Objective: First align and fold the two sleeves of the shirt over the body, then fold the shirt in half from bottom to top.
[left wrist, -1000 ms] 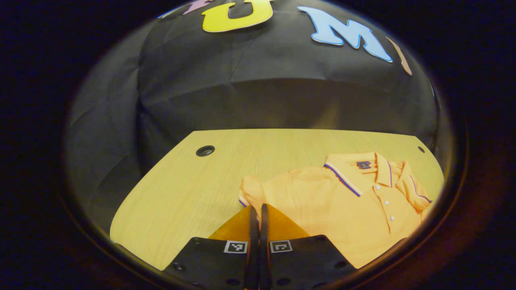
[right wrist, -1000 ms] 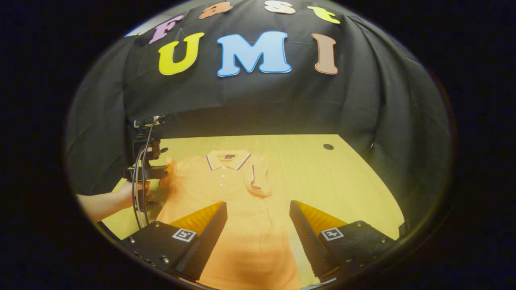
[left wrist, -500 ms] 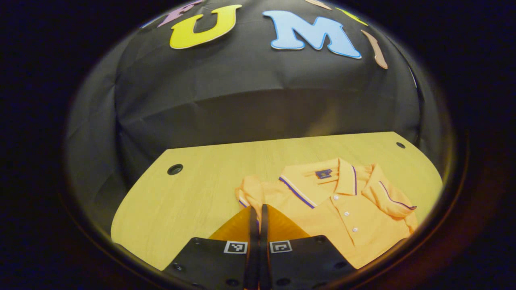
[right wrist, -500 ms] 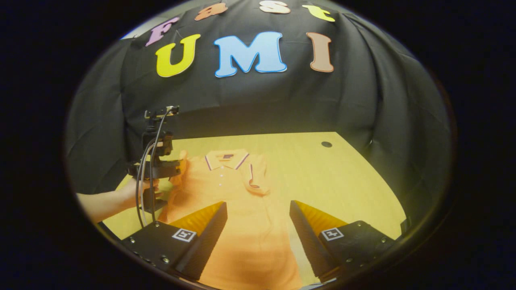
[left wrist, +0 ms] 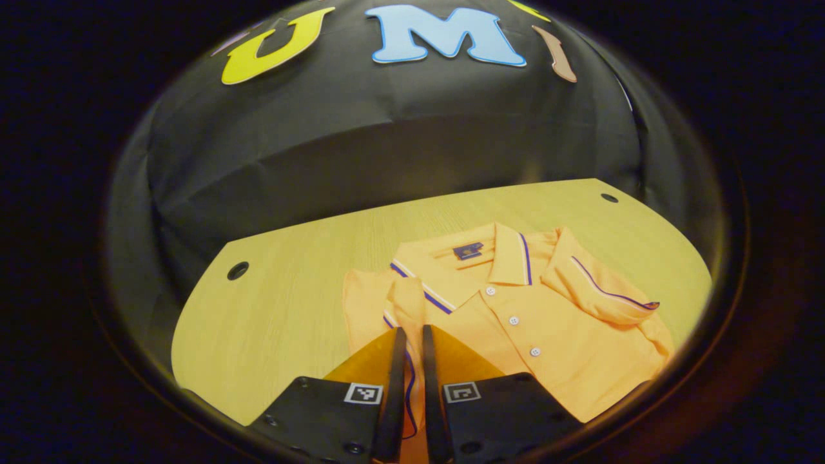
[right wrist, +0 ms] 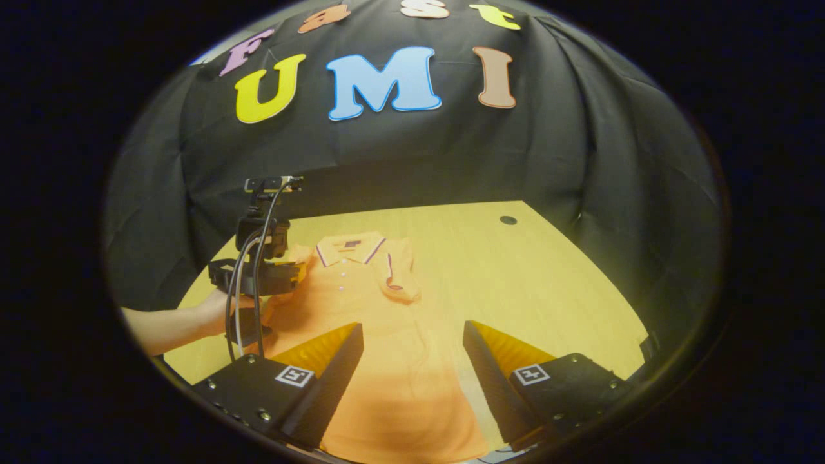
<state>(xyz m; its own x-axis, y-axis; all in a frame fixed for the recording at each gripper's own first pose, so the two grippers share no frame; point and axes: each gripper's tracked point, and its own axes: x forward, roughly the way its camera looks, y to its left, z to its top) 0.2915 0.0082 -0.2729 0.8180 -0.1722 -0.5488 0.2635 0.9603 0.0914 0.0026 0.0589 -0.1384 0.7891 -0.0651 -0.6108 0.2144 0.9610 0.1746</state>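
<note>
Dim, warm light falls from above; beyond the fingers the table (left wrist: 290, 309) glows yellow, while fisheye edges bend and darken.

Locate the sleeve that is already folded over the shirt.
In the left gripper view, the folded sleeve lies on the shirt, right of the collar and buttons.

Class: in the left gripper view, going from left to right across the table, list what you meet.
Left cable hole → sleeve held in the left gripper → collar label → button placket → folded right sleeve → right cable hole.
</note>
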